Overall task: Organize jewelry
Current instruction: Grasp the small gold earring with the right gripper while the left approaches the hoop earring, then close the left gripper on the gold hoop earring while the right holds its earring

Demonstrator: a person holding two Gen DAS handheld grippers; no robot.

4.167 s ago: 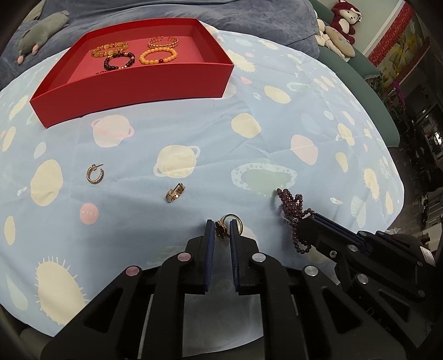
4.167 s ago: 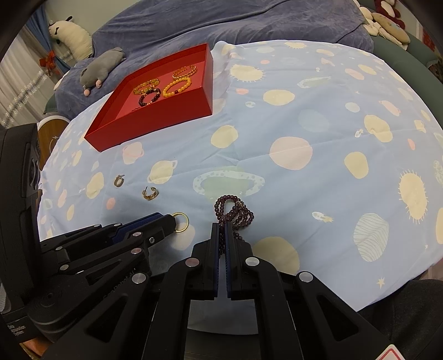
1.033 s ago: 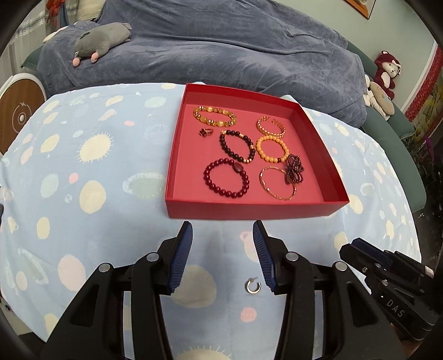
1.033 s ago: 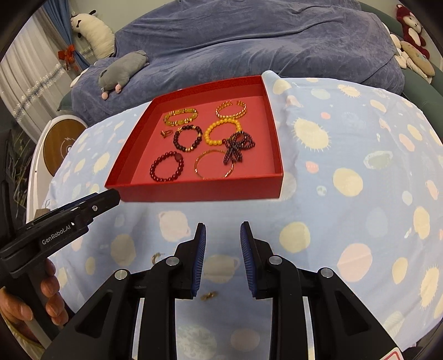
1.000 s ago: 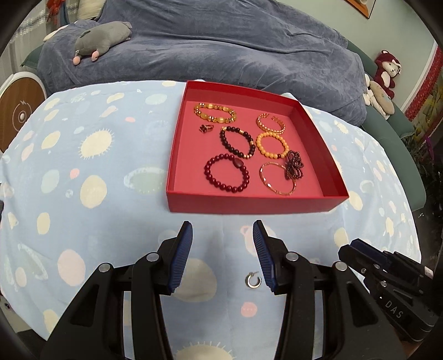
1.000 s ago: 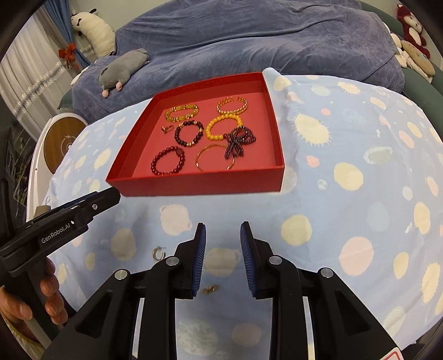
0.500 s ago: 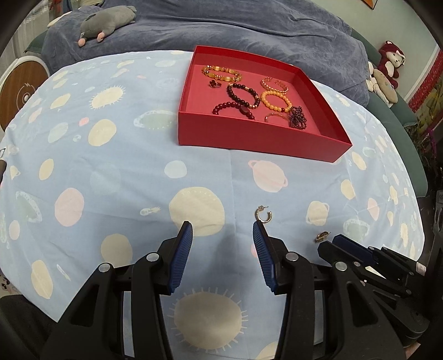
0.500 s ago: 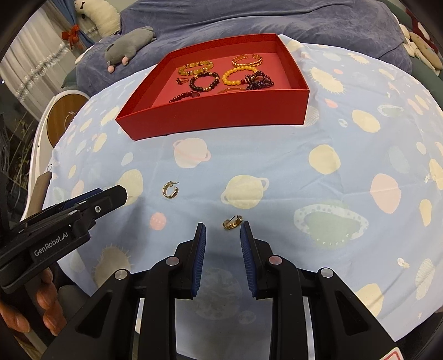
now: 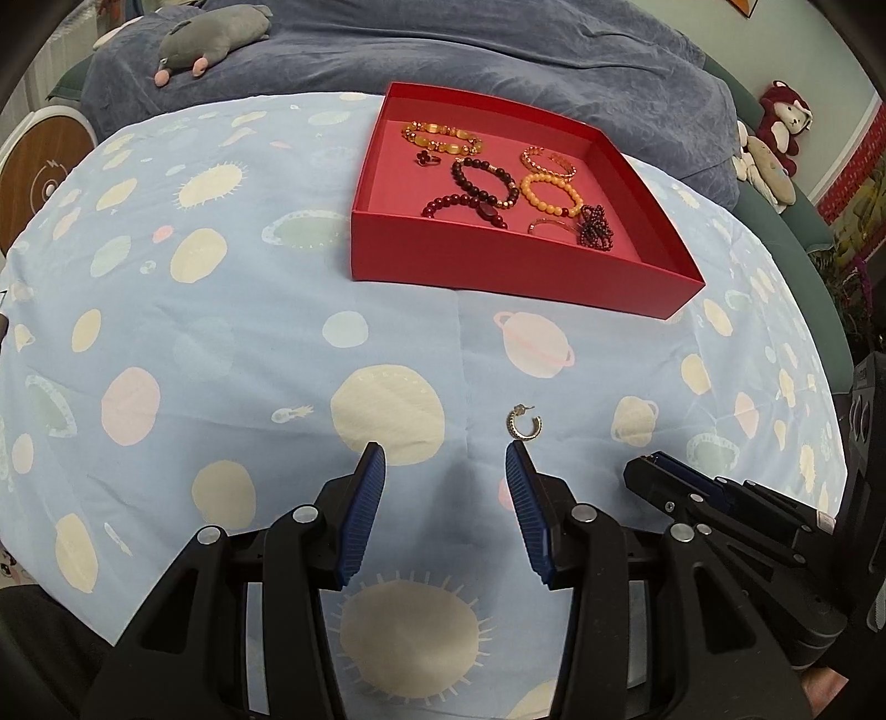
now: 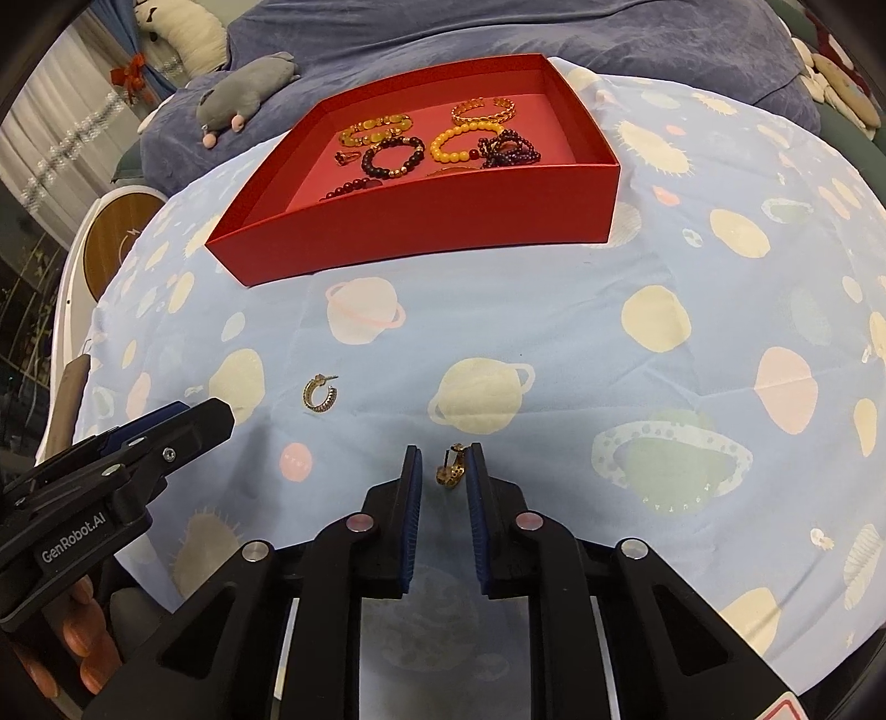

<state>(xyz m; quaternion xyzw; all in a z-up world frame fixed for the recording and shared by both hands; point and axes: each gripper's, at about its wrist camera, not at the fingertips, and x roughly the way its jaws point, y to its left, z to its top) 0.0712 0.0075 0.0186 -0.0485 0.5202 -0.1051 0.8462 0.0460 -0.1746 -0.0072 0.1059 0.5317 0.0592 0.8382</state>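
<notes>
Both grippers hung low over the patterned blue cloth (image 9: 221, 332), on the near side of the red tray (image 10: 421, 221). Right gripper (image 10: 443, 471) was closing its jaws around a small gold earring (image 10: 451, 471) that stood on the cloth between the pads, close to the right-hand one, though a firm pinch could not be made out. Left gripper (image 9: 443, 471) stood apart and empty, with a gold hoop earring (image 9: 523, 426) lying on the cloth just beyond its right fingertip. Farther from both, the red tray held an amber bracelet (image 9: 443, 135), a gold chain bangle (image 9: 548, 160), a dark beaded bracelet (image 9: 487, 180), an orange beaded one (image 9: 554, 194), a red beaded one (image 9: 465, 205), a purple bead strand (image 9: 595, 224) and a small ring (image 9: 426, 159). Behind the tray lay a blue blanket (image 9: 498, 50) with a grey plush toy (image 9: 213, 36).
</notes>
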